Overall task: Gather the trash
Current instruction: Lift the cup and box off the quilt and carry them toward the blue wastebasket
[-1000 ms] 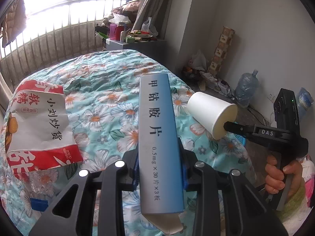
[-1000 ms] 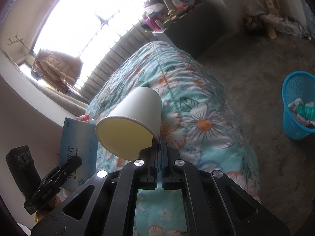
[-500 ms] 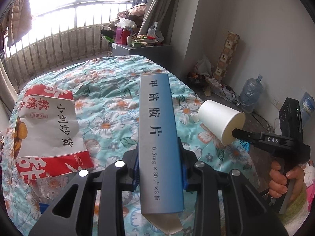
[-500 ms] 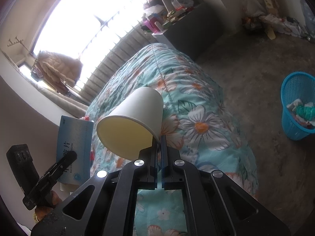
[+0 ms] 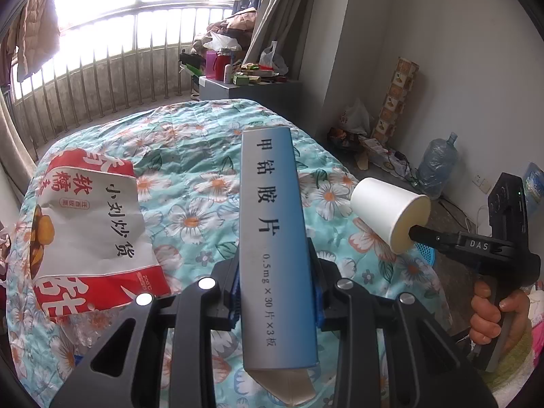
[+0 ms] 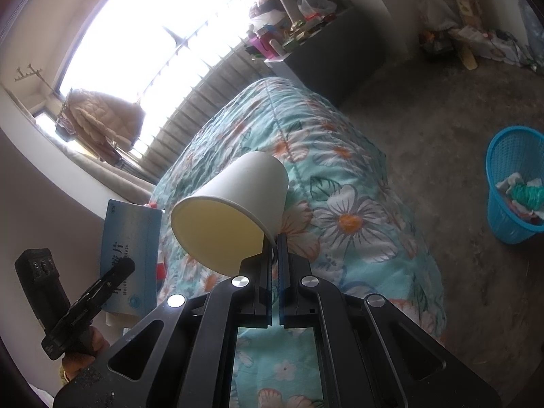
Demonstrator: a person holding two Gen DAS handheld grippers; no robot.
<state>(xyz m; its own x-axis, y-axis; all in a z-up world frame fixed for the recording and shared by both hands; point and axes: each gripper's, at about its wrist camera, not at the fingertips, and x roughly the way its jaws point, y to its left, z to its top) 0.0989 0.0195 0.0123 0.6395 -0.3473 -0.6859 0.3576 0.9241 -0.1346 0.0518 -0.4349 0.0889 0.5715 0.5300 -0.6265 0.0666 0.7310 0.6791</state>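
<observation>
Around us we see a bed (image 5: 190, 156) under a floral quilt, and on it at nine o'clock in the left wrist view one red-and-white snack bag (image 5: 88, 234), lying crumpled and flat. Past the foot of the bed stands a grey cabinet (image 5: 251, 90) heaped with bottles and boxes, with a railed window behind it. At three o'clock in the right wrist view one blue mesh waste basket (image 6: 513, 183) sits on the bare floor, well apart from the bed, already holding some scraps; nothing stands between it and the cup. One large water bottle (image 5: 437, 166) rests by the wall at two o'clock in the left view.

Our left gripper (image 5: 276, 289) has its fingers partly spread and clamped on the two long sides of one blue medicine box (image 5: 272, 231). The box's long axis runs straight away from us toward twelve o'clock, above the quilt, its near end flap hanging open at six.

Our right gripper (image 6: 274, 255) has its fingers pressed nearly together, pinching the rim wall of one white paper cup (image 6: 244, 200). The cup is held in the air over the bed's edge, lying on its side, mouth turned back toward the gripper and base pointing away. A hand (image 5: 489, 312) grips that tool's handle at four o'clock in the left view
</observation>
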